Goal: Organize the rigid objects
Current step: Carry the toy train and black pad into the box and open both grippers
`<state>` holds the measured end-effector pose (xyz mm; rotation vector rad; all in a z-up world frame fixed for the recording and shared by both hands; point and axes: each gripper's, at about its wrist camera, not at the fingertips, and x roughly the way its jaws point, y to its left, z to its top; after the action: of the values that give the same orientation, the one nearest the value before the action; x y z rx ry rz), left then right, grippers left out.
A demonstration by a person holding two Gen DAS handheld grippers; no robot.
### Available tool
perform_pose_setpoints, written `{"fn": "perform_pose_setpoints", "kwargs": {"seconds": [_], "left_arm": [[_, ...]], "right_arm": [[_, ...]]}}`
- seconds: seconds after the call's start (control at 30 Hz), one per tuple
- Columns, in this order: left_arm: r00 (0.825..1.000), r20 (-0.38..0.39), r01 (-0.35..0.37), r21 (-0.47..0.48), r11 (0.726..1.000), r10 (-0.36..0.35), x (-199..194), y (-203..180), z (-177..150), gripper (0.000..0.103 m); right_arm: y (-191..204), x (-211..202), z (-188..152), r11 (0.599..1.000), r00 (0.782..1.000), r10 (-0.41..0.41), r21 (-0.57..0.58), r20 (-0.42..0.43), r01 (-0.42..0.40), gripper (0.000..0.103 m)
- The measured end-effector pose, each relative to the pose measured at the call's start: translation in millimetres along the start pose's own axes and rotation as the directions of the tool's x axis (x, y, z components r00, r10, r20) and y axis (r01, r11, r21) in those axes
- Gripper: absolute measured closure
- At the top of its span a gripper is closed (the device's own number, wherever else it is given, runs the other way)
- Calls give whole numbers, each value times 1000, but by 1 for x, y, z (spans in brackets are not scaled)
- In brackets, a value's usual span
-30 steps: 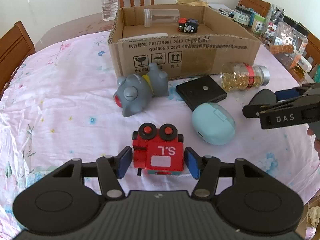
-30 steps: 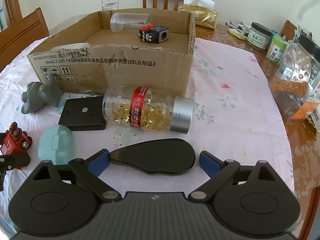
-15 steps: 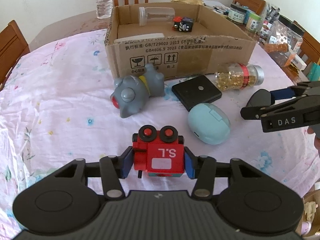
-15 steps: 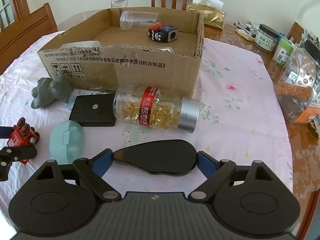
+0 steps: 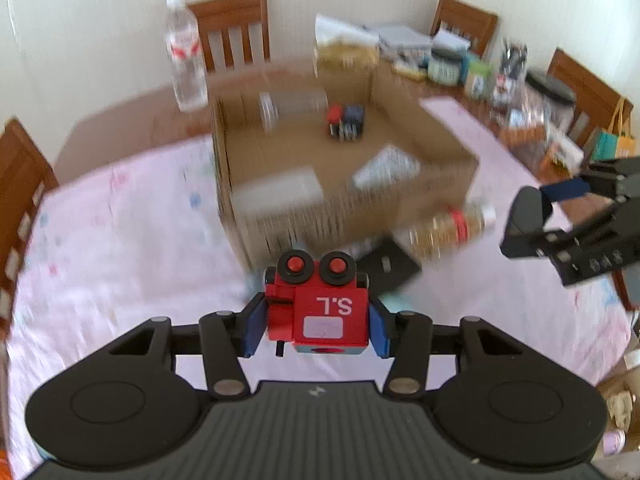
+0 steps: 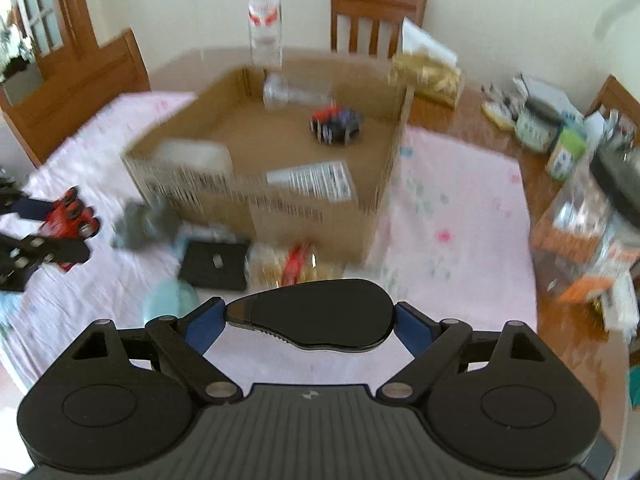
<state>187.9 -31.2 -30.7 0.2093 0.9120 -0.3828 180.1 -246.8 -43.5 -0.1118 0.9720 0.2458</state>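
The cardboard box (image 5: 344, 184) sits mid-table, open on top; both loads hang in the air on its near side. The right gripper (image 6: 308, 318) is closed on a flat black case (image 6: 312, 314) by its two ends, long axis running across the fingers, narrow end to the left. The left gripper (image 5: 316, 320) is clamped on the sides of a red toy car (image 5: 318, 306), wheels facing the box. Likely risks: the case pivoting out of its end-on hold, or either load clipping the box wall on a low approach
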Motion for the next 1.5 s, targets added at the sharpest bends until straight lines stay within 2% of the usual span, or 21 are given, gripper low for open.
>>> {"fn": "perform_pose_setpoints", "kwargs": {"seconds": [0.23,0.37,0.47,0.7,0.8,0.87,0.9,0.97,1.13,1.3,1.5], "left_arm": [[997,81,-9,21,1000,7,11,16,64,53],[997,81,10,35,999,-13,38,21,94,53],[998,61,-4,41,999,2,65,24,110,53],[1000,11,-9,42,999,8,114,35,124,53],[1000,27,-9,27,1000,8,124,40,127,51],[998,54,-19,10,1000,19,126,44,129,27],[998,63,-27,0,1000,27,125,46,129,3],[994,104,-41,-33,999,45,119,51,128,1],[987,154,-34,-93,995,48,93,61,120,1],[974,190,-97,-158,983,126,61,67,92,1],[970,147,-148,-271,951,193,40,77,43,1]], "right_arm": [[1,-22,36,999,996,20,-49,88,-16,10],[2,-24,49,998,992,27,-64,125,-19,10],[3,-22,59,998,991,16,-70,135,-6,10],[-2,-13,74,998,991,-9,-64,135,18,10],[-3,-9,79,998,991,-18,-61,131,26,10],[-2,-6,82,998,991,-20,-62,130,29,10],[-2,-5,83,998,991,-21,-63,129,29,10],[-1,-2,85,997,992,-21,-65,126,29,10],[-1,8,90,997,993,-15,-77,114,24,10],[0,18,98,996,994,-5,-88,111,15,10],[3,39,114,993,995,-7,-116,100,18,10]]}}
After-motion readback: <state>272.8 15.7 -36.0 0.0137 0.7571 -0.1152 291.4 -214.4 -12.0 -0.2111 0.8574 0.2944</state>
